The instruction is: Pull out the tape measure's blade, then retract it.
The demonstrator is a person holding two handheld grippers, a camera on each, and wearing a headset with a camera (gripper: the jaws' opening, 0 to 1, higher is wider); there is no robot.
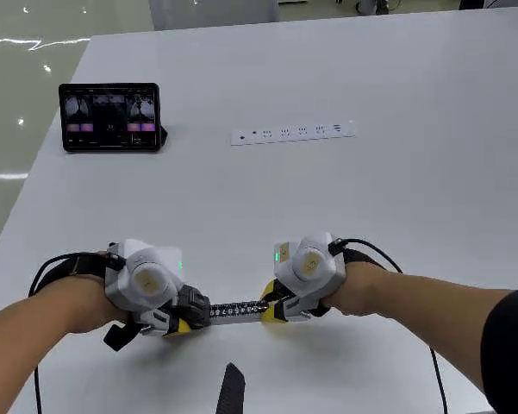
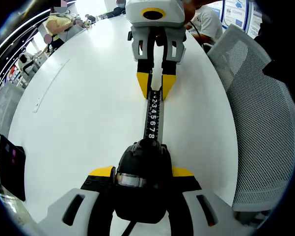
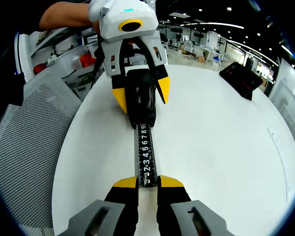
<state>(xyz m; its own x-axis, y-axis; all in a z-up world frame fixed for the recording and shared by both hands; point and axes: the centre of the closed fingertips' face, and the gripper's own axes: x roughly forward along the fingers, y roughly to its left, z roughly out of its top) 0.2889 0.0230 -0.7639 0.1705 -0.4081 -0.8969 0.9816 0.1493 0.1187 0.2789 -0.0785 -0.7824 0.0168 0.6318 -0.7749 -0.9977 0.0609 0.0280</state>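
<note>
Black tape measure (image 2: 140, 196) clamped in my left claw (image 2: 142, 172), its blade (image 3: 145, 150) pinched in my right claw (image 3: 147, 182), over white counter (image 1: 327, 198).

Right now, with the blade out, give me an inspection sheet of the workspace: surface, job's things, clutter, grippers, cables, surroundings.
Surface: white matte tabletop, bare around the grippers.
Job's things: black tape measure; its black numbered blade drawn out a short way between the grippers.
Clutter: black tablet with lit screen, propped far left; white power strip lying mid-table.
Grippers: left gripper shut on the tape measure; right gripper shut on the blade's tip.
Cables: black cable looping from each wrist.
Surroundings: grey mesh chair; glossy floor.
</note>
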